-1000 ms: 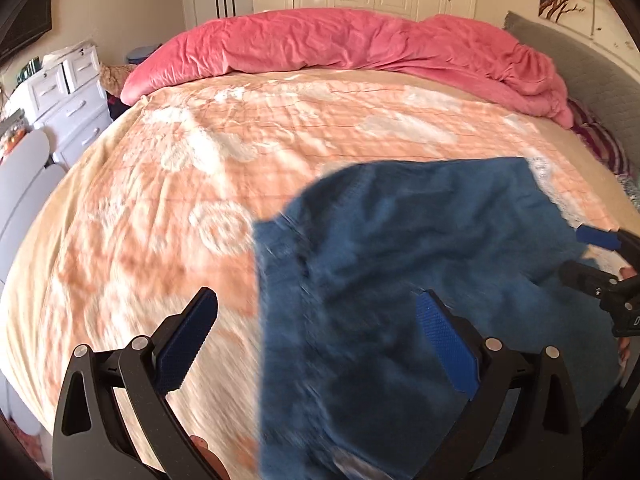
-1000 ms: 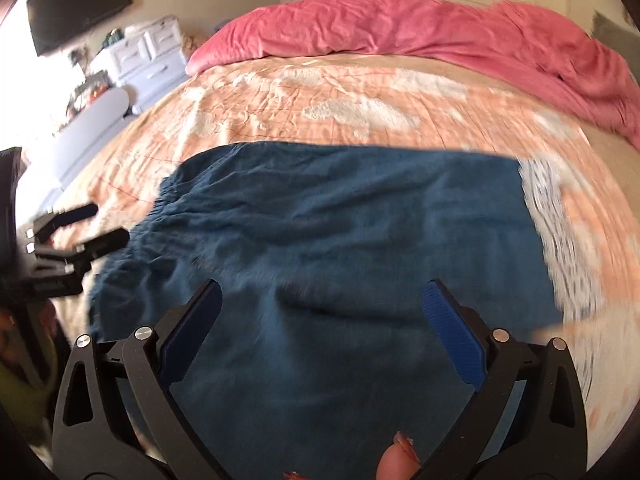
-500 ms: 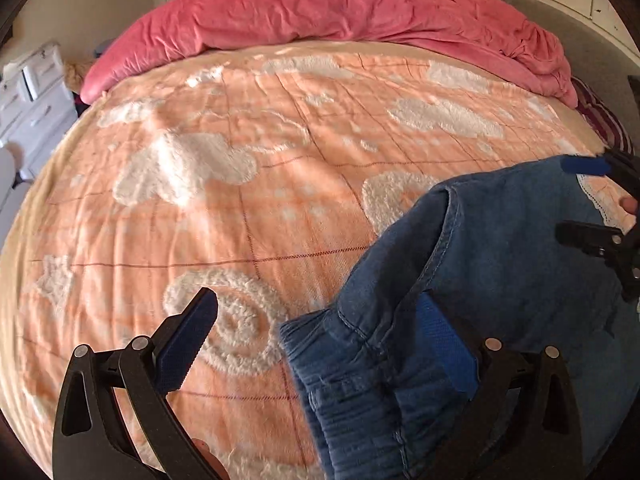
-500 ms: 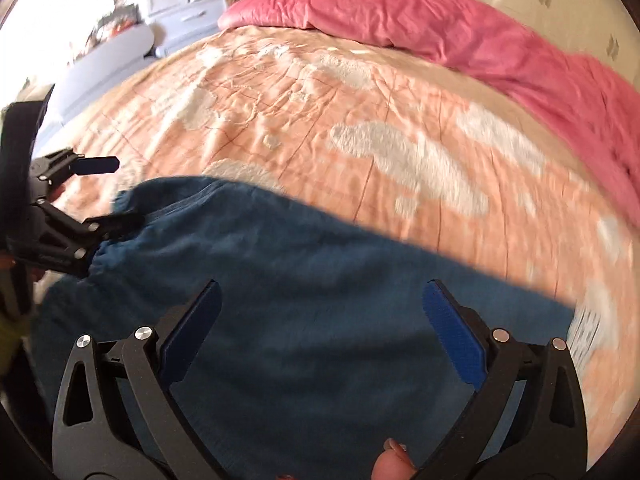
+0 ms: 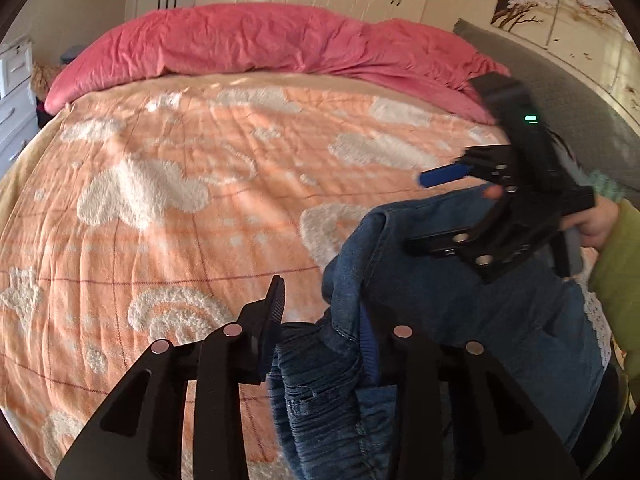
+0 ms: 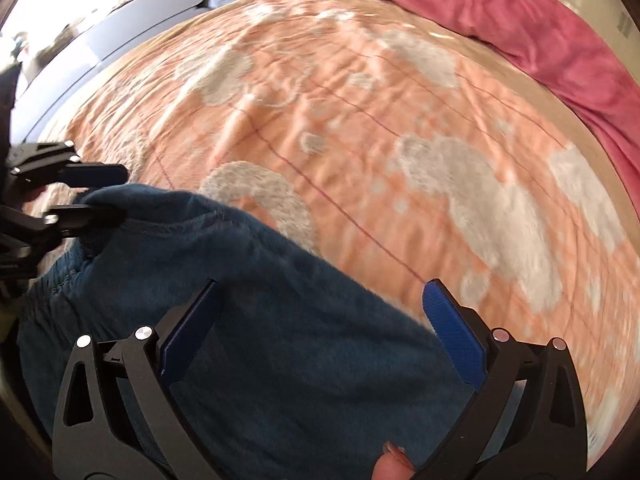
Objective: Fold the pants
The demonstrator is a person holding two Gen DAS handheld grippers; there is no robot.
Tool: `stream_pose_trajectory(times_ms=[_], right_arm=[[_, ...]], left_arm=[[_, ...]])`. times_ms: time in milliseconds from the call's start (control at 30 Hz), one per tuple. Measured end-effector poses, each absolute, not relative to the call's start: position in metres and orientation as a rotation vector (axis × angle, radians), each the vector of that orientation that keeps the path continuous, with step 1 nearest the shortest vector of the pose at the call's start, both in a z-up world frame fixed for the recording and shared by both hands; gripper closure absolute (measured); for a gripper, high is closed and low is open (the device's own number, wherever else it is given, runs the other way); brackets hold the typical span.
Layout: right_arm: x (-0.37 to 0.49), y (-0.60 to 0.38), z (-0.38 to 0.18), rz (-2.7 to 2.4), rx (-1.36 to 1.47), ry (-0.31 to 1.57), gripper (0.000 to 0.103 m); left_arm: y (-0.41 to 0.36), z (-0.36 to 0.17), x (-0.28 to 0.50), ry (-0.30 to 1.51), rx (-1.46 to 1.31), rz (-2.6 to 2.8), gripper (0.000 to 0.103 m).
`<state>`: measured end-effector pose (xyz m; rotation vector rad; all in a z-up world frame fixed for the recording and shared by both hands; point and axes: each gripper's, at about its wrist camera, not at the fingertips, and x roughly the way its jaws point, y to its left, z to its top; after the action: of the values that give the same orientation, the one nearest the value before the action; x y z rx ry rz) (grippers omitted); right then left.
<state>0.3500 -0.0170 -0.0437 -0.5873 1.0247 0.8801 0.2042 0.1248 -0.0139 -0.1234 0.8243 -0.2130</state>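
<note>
My left gripper (image 5: 320,320) was wide a second ago; now its jaws are closing on the bunched waistband of the blue pants (image 5: 460,320) on the bed (image 5: 180,160), so a fold can start. My right gripper (image 6: 320,328) hangs wide over them, holding nothing. I see no words anywhere.

The blue denim pants with a gathered elastic waistband (image 5: 420,332) lie bunched near the edge of an orange bedspread patterned with fluffy white shapes (image 5: 180,200), one waistband corner lifted into a raised fold.
</note>
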Motion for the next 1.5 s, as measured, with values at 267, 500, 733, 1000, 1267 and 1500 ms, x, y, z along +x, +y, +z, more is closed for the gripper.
stream_pose_trajectory(times_ms=[267,500,733,1000,1267,1500], right_arm=[[0.305,-0.019,-0.038,1.016,-0.600,0.965,0.090],[0.252,-0.075,0.010,0.992,-0.367,0.826,0.098],[0.184,-0.101,0.031,0.983,-0.252,0.780,0.099],[0.105,-0.118,0.017,1.011,-0.138,0.768,0.099],[0.058,-0.117,-0.008,1.010,-0.144,0.835,0.102],[0.045,-0.122,0.014,0.761,-0.384,0.556,0.016]], left_arm=[[0.104,-0.004,0.186,0.785,0.008,-0.209,0.070],[0.104,-0.014,0.179,0.797,0.060,-0.247,0.060],[0.093,0.008,0.151,0.741,0.059,-0.302,0.086],[0.094,0.025,0.074,0.649,0.009,-0.301,0.086],[0.082,0.016,0.018,0.665,0.009,-0.336,0.086],[0.079,0.012,0.003,0.674,0.003,-0.345,0.086]])
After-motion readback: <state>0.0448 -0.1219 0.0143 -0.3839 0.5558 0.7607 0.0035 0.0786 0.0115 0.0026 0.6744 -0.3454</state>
